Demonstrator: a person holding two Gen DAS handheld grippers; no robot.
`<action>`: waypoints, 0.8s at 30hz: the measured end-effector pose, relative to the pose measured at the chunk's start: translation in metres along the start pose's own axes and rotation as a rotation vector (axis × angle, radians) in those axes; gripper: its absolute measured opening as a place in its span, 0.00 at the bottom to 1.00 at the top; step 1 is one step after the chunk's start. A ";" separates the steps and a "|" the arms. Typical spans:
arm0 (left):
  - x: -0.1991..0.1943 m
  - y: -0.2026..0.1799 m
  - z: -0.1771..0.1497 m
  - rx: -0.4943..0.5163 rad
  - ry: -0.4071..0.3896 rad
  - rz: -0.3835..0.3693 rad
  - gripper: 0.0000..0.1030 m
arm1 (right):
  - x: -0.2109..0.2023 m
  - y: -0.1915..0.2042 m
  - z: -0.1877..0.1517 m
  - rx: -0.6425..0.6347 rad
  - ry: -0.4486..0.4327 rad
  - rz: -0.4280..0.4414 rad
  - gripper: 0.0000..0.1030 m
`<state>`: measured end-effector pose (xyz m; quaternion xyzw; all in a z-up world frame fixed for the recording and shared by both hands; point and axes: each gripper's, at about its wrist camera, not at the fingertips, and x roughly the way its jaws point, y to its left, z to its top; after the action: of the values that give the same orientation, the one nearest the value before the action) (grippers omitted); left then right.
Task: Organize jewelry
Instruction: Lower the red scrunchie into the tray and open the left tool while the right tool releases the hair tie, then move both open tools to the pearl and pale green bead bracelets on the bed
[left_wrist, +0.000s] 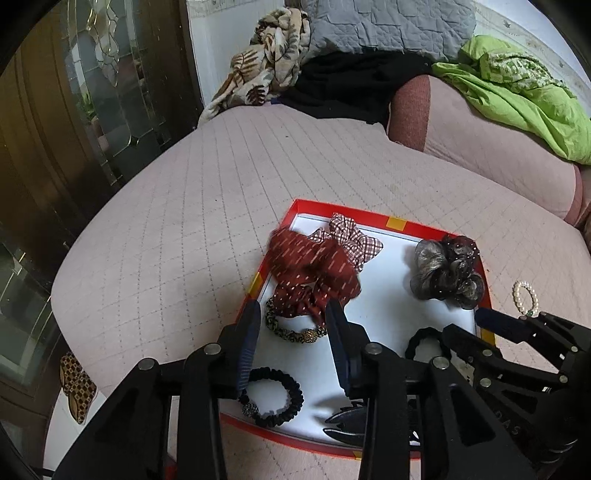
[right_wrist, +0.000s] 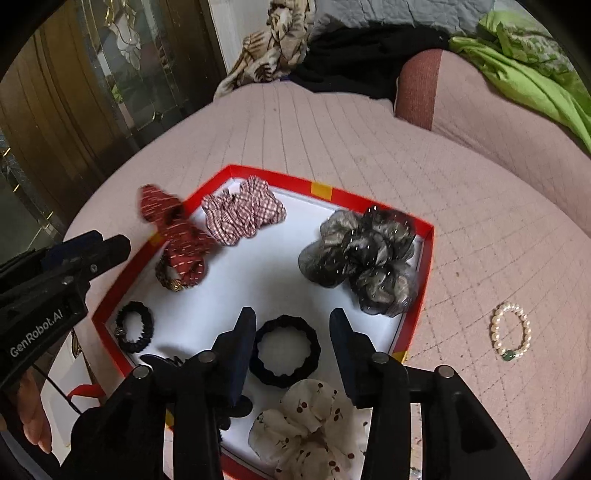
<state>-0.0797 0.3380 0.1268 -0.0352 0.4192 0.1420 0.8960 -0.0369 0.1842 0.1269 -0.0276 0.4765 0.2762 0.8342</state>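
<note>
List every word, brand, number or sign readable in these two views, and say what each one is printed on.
"GenRobot.AI": white print on the black body of the left gripper, seen in the right wrist view.
Embossed letters on the body of the right gripper, near the right edge of the left wrist view: too faint to read.
The red-rimmed tray carries only yellow patches on its rim, no readable text.

Bracelet (right_wrist: 511, 336) right of tray (right_wrist: 428, 258)

pearl bracelet (right_wrist: 511, 336) flat on bedspread, outside tray (right_wrist: 428, 258).
</note>
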 end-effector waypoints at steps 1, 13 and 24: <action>-0.004 -0.001 0.000 0.000 -0.003 0.001 0.34 | -0.004 0.000 0.000 0.000 -0.006 0.002 0.44; -0.053 -0.028 -0.008 0.046 -0.058 -0.008 0.40 | -0.061 -0.021 -0.014 0.032 -0.085 -0.006 0.45; -0.079 -0.068 -0.025 0.124 -0.070 -0.038 0.41 | -0.105 -0.086 -0.056 0.146 -0.112 -0.074 0.48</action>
<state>-0.1274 0.2500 0.1668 0.0174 0.3947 0.0996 0.9132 -0.0803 0.0488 0.1632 0.0312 0.4467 0.2109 0.8689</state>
